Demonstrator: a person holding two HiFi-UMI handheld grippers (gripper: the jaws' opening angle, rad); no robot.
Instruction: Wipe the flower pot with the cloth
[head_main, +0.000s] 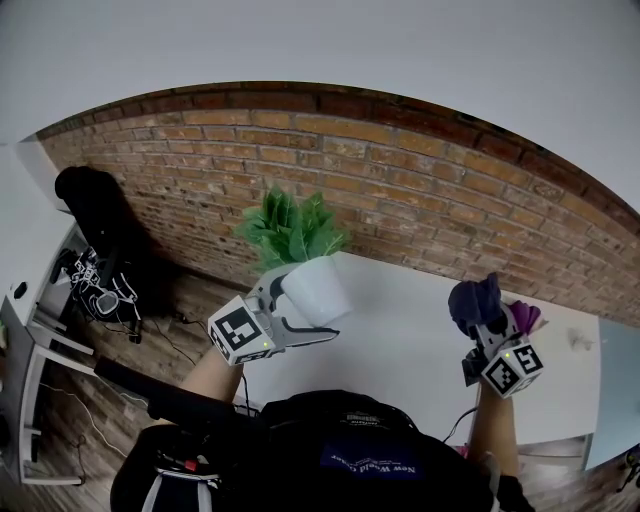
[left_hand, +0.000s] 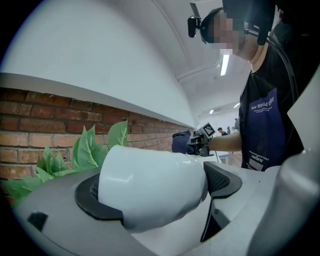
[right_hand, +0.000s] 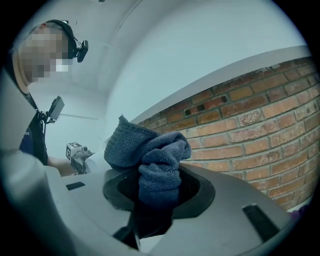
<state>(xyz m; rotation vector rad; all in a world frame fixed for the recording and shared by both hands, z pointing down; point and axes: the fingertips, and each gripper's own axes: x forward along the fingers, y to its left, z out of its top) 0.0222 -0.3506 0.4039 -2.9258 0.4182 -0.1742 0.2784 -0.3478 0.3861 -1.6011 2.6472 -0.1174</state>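
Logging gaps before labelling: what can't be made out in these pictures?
- Head view: purple thing behind the right hand-held gripper, mostly covered by it and the cloth.
- Head view: speck on the table, too small.
- Left gripper view: flower pot opening, turned away behind leaves.

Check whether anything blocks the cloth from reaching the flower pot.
Nothing visible does. The left claw holds the flower pot, the right claw grips the cloth, and only the bare white table shows between them.
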